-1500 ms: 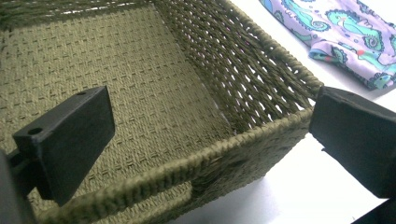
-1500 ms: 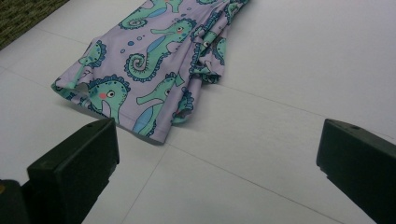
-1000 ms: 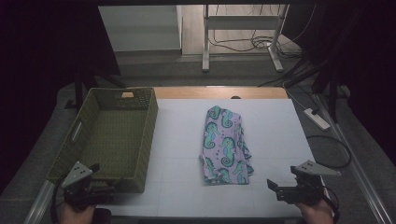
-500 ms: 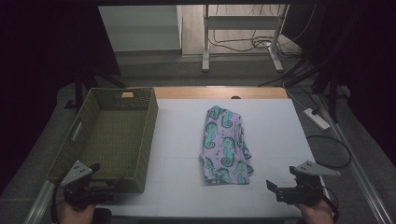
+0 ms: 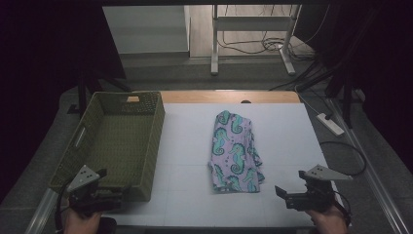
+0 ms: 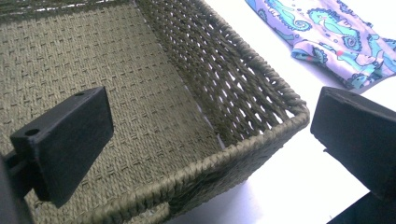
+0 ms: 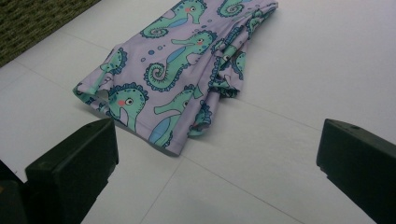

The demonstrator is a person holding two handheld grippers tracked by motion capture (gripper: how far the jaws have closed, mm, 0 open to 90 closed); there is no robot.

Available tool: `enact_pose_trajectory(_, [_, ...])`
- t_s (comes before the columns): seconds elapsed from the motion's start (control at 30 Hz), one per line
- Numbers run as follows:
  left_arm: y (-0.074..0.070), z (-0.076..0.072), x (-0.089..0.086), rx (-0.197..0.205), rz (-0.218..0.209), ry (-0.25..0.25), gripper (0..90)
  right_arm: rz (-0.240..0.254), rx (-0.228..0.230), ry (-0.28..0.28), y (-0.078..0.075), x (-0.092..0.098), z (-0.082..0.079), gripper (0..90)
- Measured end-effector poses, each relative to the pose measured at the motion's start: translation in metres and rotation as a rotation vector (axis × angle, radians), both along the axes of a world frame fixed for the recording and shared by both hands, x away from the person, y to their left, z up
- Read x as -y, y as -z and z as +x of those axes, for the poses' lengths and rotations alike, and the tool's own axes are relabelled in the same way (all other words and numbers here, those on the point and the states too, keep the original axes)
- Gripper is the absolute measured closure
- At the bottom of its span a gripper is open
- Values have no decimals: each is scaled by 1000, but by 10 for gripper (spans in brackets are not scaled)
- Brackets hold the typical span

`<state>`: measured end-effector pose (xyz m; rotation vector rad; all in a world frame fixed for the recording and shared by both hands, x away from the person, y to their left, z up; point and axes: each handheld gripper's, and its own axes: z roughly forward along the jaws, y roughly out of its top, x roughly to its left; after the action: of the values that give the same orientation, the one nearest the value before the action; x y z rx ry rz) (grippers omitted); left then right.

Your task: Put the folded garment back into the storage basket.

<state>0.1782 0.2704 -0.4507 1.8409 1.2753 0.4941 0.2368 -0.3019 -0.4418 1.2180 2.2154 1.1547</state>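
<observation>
- Dark room all around, with a white table top [image 5: 287, 146] lit up in the middle and some cables on the floor behind it.
- Lying roughly mid-table is the folded lilac cloth printed with teal seahorses [image 5: 236, 152]. It's flat on the white surface, long side running away from me, with the right edge a bit bunched up.
- On the left side of the table sits the olive-green woven rectangular basket [image 5: 116, 139]. It's well apart from the cloth, with bare table between them.
- My left gripper [image 5: 113, 194] hovers at the near edge of the basket, close to its near right corner. In the left gripper view its two black jaws stand wide apart with nothing between them, and the basket's woven floor and corner rim [image 6: 261, 126] show through the gap.
- That same view catches a corner of the seahorse cloth [image 6: 327, 37] off past the basket's rim.
- My right gripper [image 5: 287, 195] is at the near right of the table, just beside the cloth's near right corner but not touching it.
- Its jaws are also spread wide and hold nothing; the right gripper view looks straight at the cloth [image 7: 187, 70] lying a little ahead.
- Whether the cloth is shorts or a small top I honestly can't tell from the fold.
</observation>
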Motion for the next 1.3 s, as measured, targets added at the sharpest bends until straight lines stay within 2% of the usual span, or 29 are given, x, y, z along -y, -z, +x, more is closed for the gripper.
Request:
enact_pose_trajectory(0.2, [-3,4,3,0,7,15,0,4,-10,-25,-1,-3,2,0])
enact_pose_trajectory(0.47, [-8,11,6,8,5,44,0,28,11,-66,-6,-11,7,0])
enact_pose_trajectory(0.6, [-9,15,7,6,-8,58,0,39,-30,-83,-4,-12,12,0])
enact_pose_trajectory(0.7, [-9,17,8,1,-15,64,0,35,-22,-89,-5,-13,13,0])
enact_pose_trajectory(0.87, [-14,24,10,-15,-29,78,0,54,-27,-108,-8,-16,15,0])
enact_pose_trajectory(0.97, [-17,29,13,-13,-25,79,0,46,-39,-107,-9,-19,18,0])
enact_pose_trajectory(1.2, [-25,42,22,-7,-15,101,0,42,-29,-120,-12,-22,23,0])
enact_pose_trajectory(1.3, [-28,50,26,-7,-28,124,0,44,-30,-125,-12,-24,26,0])
